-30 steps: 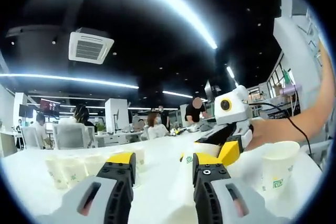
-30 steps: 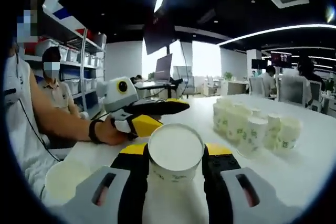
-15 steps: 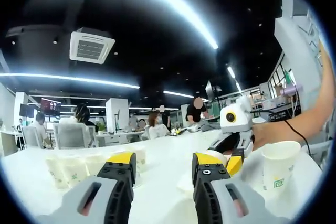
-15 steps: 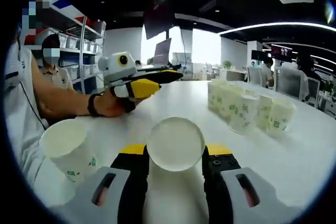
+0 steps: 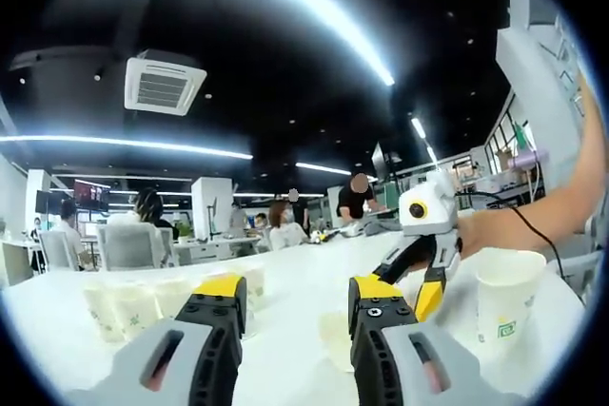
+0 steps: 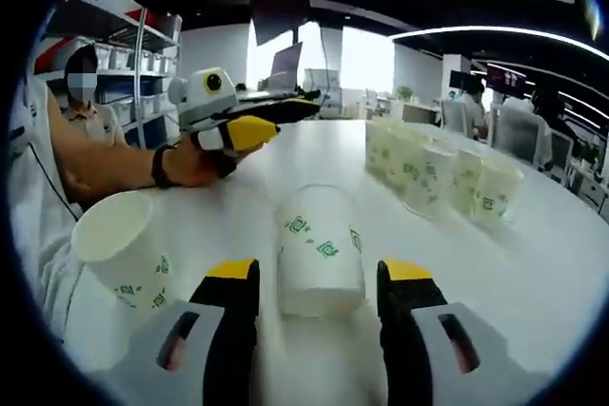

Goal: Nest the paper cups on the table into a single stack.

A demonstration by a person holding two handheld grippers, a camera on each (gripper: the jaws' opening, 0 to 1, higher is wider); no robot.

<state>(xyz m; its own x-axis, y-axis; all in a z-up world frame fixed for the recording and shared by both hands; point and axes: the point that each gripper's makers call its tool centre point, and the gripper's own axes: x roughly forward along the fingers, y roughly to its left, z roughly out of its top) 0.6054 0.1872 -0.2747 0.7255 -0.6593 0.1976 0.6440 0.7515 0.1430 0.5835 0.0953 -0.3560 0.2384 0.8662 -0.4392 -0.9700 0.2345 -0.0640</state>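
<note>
My right gripper (image 6: 319,275) is open, and a white paper cup with green print (image 6: 319,249) stands on the white table (image 6: 533,273) between its jaws, touching neither. That cup (image 5: 333,338) shows partly behind my left gripper's right jaw. A second cup (image 6: 119,249) stands upright to the left, the same cup (image 5: 504,292) at the right of the left gripper view. A group of several cups (image 6: 438,173) (image 5: 133,306) stands further along the table. My left gripper (image 5: 297,290) is open with nothing between its jaws. It (image 6: 271,121) hovers above the table, held in a hand.
The right gripper (image 5: 404,287) enters the left gripper view from the right, with the person's arm (image 5: 533,225) behind it. A seated person (image 6: 90,130) is at the table's left edge. Other people sit at desks far behind.
My right gripper has opened and let go of the cup, which now rests on the table. The right camera has tipped down. The left gripper has barely moved.
</note>
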